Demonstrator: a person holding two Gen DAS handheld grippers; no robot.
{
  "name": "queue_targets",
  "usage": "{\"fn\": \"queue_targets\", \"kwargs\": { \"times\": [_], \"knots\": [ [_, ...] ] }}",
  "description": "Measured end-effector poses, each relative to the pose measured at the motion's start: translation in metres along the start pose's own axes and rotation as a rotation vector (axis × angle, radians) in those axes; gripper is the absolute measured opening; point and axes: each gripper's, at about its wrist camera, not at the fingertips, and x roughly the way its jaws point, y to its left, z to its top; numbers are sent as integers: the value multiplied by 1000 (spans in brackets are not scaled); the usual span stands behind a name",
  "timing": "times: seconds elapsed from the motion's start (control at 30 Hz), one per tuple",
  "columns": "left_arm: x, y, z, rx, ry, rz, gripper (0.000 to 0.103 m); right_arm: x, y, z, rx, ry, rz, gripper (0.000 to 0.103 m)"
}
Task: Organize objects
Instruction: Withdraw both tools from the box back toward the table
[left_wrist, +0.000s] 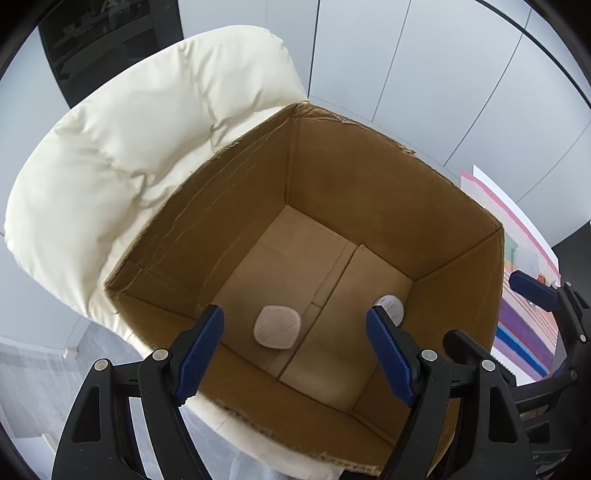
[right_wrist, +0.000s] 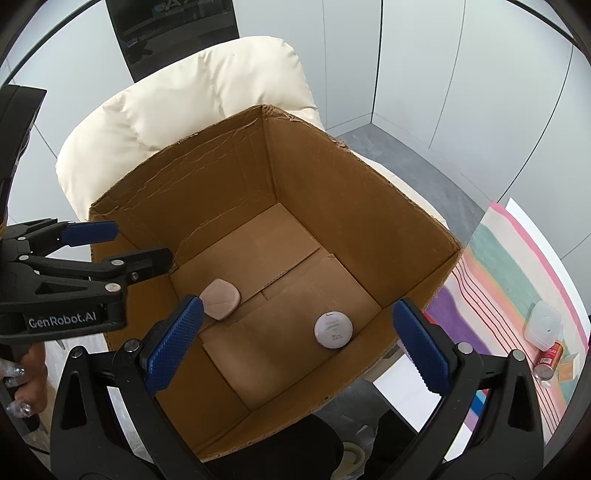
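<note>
An open cardboard box (left_wrist: 369, 177) (right_wrist: 332, 192) stands on a cream padded chair. On its floor lie a pink rounded compact (left_wrist: 277, 326) (right_wrist: 221, 298) and a white round disc (left_wrist: 389, 308) (right_wrist: 333, 329). My left gripper (left_wrist: 295, 354) is open and empty above the box's near edge; it also shows at the left of the right wrist view (right_wrist: 129, 247). My right gripper (right_wrist: 295, 347) is open and empty above the box's near right part; one of its fingers (left_wrist: 533, 291) shows at the right of the left wrist view.
The cream chair (left_wrist: 129, 147) (right_wrist: 177, 96) backs the box. A striped cloth (right_wrist: 517, 280) on a table lies to the right, with a clear plastic container (right_wrist: 545, 325), a red can (right_wrist: 549, 360) and a small tan box (right_wrist: 569, 367). Grey floor and white walls lie behind.
</note>
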Motion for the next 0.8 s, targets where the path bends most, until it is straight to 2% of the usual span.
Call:
{"fn": "queue_targets", "kwargs": {
  "times": [0.23, 0.5, 0.8],
  "knots": [
    [-25, 7, -11, 5, -43, 37, 81, -25, -2, -7, 21, -17, -20, 103],
    [-50, 9, -41, 8, -51, 23, 81, -63, 5, -22, 36, -44, -38, 103],
    [-73, 6, -87, -22, -48, -16, 81, -103, 18, -63, 52, -50, -43, 103]
  ]
}}
